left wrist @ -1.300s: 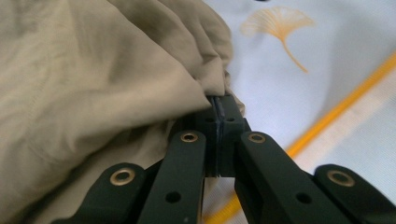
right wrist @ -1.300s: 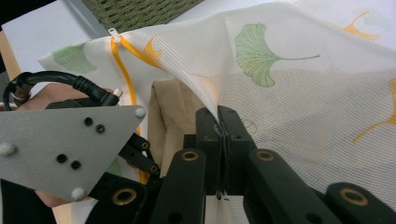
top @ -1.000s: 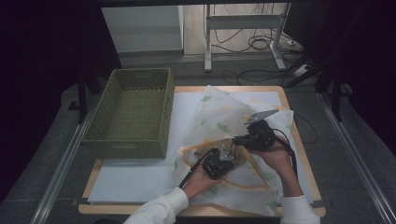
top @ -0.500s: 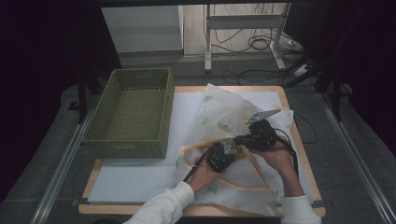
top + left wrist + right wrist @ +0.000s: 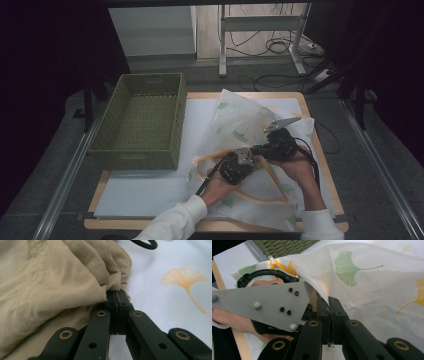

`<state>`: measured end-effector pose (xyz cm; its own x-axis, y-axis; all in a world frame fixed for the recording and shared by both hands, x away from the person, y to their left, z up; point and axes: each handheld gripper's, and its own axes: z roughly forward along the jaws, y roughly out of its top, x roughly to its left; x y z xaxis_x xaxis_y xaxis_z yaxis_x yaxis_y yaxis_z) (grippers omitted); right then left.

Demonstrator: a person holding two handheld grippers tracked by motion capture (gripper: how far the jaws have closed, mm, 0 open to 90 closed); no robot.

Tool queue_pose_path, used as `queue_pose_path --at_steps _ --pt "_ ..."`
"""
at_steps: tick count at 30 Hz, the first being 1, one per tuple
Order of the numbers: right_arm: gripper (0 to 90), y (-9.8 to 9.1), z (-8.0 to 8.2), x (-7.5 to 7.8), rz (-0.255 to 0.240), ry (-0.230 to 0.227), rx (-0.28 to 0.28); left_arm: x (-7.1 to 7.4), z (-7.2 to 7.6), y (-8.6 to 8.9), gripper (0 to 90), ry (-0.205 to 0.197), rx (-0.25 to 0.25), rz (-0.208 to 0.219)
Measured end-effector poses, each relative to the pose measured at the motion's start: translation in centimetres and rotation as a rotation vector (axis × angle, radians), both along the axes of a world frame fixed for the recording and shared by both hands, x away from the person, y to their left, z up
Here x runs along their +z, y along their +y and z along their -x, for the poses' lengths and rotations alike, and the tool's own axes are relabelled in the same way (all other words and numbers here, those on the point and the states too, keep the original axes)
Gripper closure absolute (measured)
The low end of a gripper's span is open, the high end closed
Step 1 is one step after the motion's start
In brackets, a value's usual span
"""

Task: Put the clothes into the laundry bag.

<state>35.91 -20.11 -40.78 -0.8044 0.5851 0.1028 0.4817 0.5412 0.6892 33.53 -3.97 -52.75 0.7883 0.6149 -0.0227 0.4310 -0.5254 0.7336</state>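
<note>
At the left of the desk [image 5: 150,197] stands a green woven basket [image 5: 140,122], empty as far as the high view shows and well apart from the work, probably waiting to receive something later. To its right a white mesh laundry bag [image 5: 240,125] printed with green and orange leaves lies spread over the white mat, with its orange-edged zip opening turned toward the person. The left tongs [image 5: 239,162] sit at that opening, and the left gripper view shows them clenched on a bunched fold of beige cloth [image 5: 50,282], the pads pinching the gathered edge so the soft fabric cannot slip free; the cloth lies against the printed mesh, just at the mouth of the bag, which suggests it is being fed inside. Whether most of it is already in the bag cannot be told from these pictures. Just to the right, the right tongs [image 5: 260,149] are clenched on the upper layer of the mesh, and the right gripper view shows the netting [image 5: 372,290] lifted like a tent above the pads, apparently to hold the mouth open and make room for the left hand [image 5: 217,187]. The right hand [image 5: 295,167] rests on the bag close beside the left, so the two tongs work nearly touching.
</note>
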Motion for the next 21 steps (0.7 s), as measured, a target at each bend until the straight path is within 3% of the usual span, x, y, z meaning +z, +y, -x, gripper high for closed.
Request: queue_pose_path --at_steps 6,9,15,21 --pt "87.4 0.0 0.0 -0.1 0.004 -0.002 0.004 0.4 1.1 1.1 90.0 0.033 -0.029 0.051" --pt "87.4 0.1 0.1 -0.1 0.008 0.002 0.002 0.8 2.0 1.9 90.0 0.031 -0.041 0.053" --pt "87.3 0.5 0.2 -0.4 0.011 0.006 0.011 1.4 4.1 5.0 90.0 0.039 -0.058 0.078" --pt "87.3 0.8 0.1 -0.9 0.015 0.024 0.022 2.0 4.8 8.1 90.0 0.056 -0.042 0.102"
